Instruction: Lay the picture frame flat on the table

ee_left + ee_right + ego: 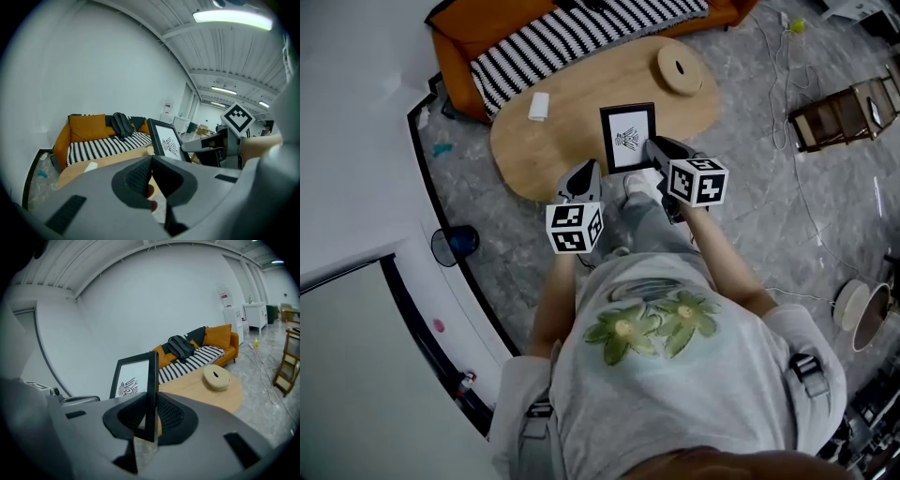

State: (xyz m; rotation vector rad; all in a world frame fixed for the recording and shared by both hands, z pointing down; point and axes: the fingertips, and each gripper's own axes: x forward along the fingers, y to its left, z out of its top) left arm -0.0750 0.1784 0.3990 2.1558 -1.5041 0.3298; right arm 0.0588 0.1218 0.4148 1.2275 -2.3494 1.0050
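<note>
Room with a grey stone floor [750, 216], an orange sofa [455, 47] with a striped cushion, and an oval wooden table [572, 150] in front of the person. On the table: a round wooden disc [680, 67] at the far end and a small white block [539, 106] to the left. The frame [628, 136] stands upright near the table's near rim, its printed face toward the person; whether its lower edge touches the wood cannot be told. Right gripper [661, 155]: jaws closed on the frame's right edge, one finger on each face (right gripper view, frame [136, 376]). Left gripper [581, 183]: jaws together, nothing between them, just left of the frame and apart from it.
</note>
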